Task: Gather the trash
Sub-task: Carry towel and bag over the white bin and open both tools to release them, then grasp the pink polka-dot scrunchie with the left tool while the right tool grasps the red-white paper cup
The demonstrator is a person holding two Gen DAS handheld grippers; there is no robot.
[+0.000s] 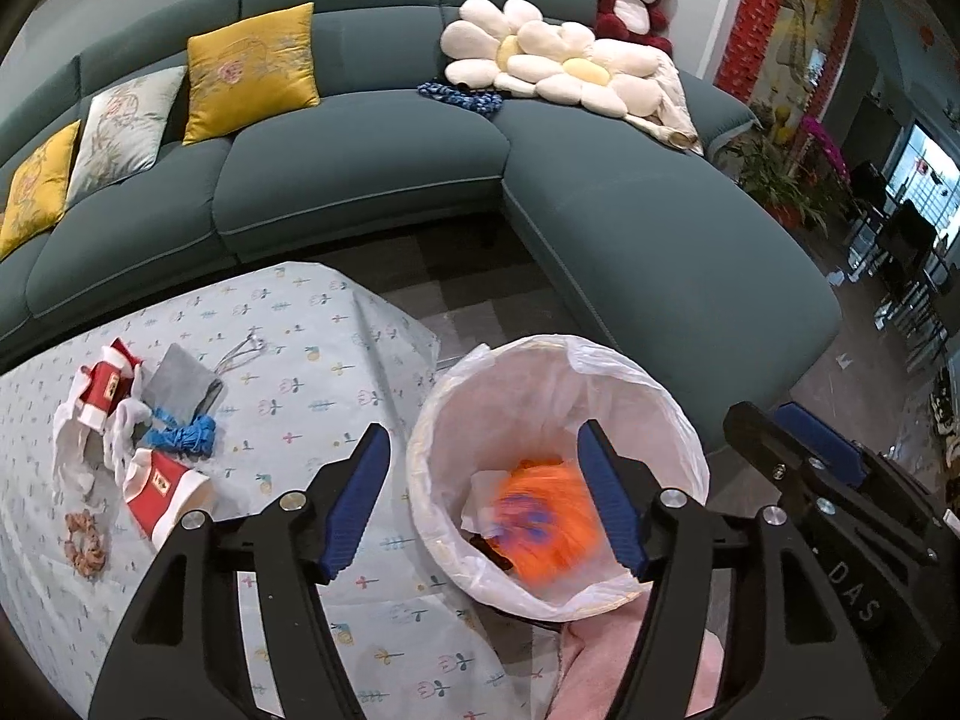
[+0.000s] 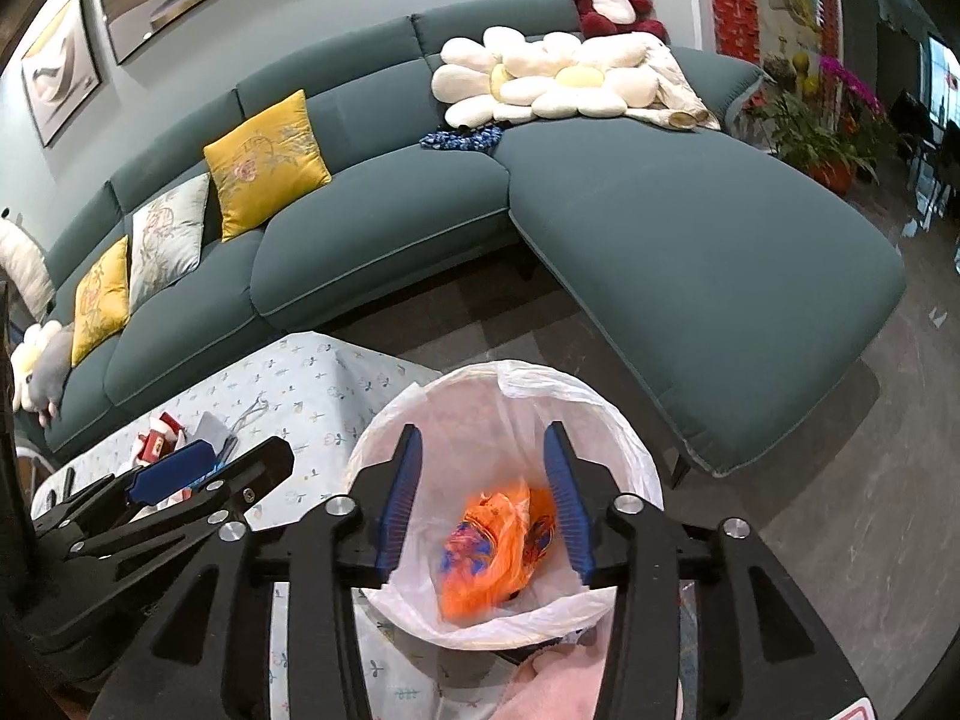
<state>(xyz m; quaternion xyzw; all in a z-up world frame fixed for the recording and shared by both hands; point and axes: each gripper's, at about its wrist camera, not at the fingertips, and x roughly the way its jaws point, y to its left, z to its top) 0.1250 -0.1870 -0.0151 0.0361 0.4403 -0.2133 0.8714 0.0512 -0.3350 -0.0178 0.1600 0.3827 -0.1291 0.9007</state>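
A white-lined trash bin (image 1: 678, 420) (image 2: 624, 420) stands beside the table. An orange wrapper with blue print (image 1: 540, 522) (image 2: 492, 546) lies inside it, blurred in the left wrist view. My left gripper (image 1: 486, 492) is open and empty above the bin's left rim. My right gripper (image 2: 483, 501) is open and empty above the bin. On the table (image 1: 312, 372) lie two red-and-white cartons (image 1: 159, 489), white tissue (image 1: 69, 450), a blue wad (image 1: 183, 438) and a grey pouch (image 1: 177, 387).
A teal corner sofa (image 1: 600, 210) with cushions, flower pillows and a plush bear stands behind the table. A scrunchie (image 1: 84, 543) and a metal clip (image 1: 240, 351) lie on the table. Pink cloth (image 1: 594, 672) is below the bin. Plants stand at right.
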